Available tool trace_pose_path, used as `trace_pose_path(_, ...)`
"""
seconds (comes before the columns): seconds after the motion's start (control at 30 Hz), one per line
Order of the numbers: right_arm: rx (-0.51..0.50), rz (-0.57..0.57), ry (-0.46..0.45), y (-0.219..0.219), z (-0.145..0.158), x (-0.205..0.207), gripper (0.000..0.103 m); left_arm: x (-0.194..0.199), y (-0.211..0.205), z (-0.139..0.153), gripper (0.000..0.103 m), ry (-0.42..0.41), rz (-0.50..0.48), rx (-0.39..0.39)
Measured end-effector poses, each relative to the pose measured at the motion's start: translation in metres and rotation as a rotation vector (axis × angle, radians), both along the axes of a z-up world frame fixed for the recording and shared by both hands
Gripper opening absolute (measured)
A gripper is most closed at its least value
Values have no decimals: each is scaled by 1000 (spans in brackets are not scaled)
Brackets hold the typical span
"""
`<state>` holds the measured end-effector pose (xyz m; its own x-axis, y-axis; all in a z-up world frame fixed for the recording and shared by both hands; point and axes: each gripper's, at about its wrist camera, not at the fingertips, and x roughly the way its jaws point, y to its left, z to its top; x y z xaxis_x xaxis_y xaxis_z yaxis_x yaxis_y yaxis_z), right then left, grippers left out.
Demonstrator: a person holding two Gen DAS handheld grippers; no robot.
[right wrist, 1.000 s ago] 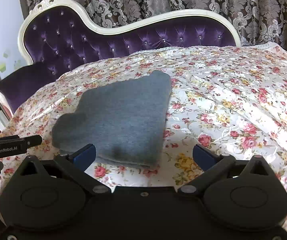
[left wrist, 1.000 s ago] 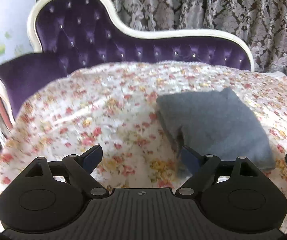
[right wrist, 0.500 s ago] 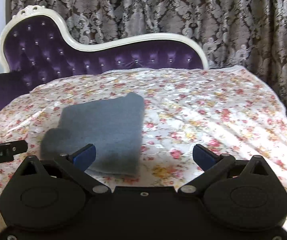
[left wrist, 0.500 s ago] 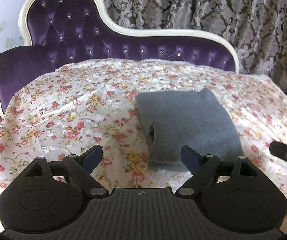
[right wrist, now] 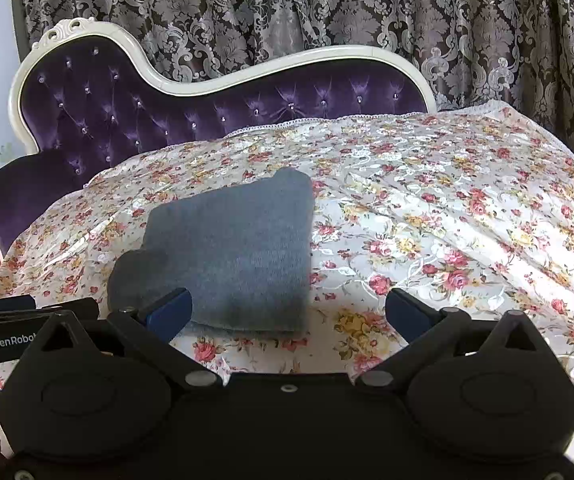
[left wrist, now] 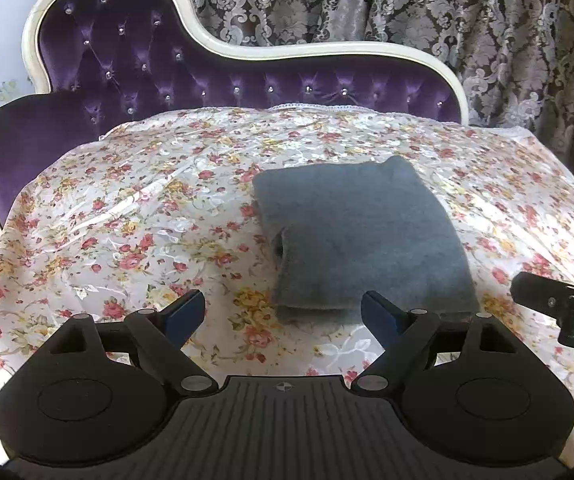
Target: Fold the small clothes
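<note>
A grey garment point(left wrist: 363, 236) lies folded into a flat rectangle on the floral cover point(left wrist: 135, 232). It also shows in the right wrist view point(right wrist: 231, 252). My left gripper point(left wrist: 283, 312) is open and empty, held just in front of the garment's near edge. My right gripper point(right wrist: 287, 308) is open and empty, near the garment's near right corner. Neither touches the cloth. The right gripper's body shows at the right edge of the left wrist view point(left wrist: 567, 304).
The floral cover point(right wrist: 447, 220) drapes a purple tufted chaise with a white frame point(left wrist: 207, 80). Patterned curtains point(right wrist: 327, 8) hang behind. The cover drops off at the left and right edges.
Both grippers have drawn back from the garment and stay open. The folded garment has not moved.
</note>
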<state>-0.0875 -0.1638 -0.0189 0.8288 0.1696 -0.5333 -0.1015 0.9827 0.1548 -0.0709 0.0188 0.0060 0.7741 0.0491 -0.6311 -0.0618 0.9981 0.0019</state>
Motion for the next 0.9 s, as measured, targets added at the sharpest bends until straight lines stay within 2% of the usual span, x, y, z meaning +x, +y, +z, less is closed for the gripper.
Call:
trace_pose_path(0.7,35,15,40,0,-3,3,103,1,-3,0,85,28,8,-10)
trace_pose_path(0.9,14,16,42,3,-3,3,103,3,-2,-1,85,34,10,-4)
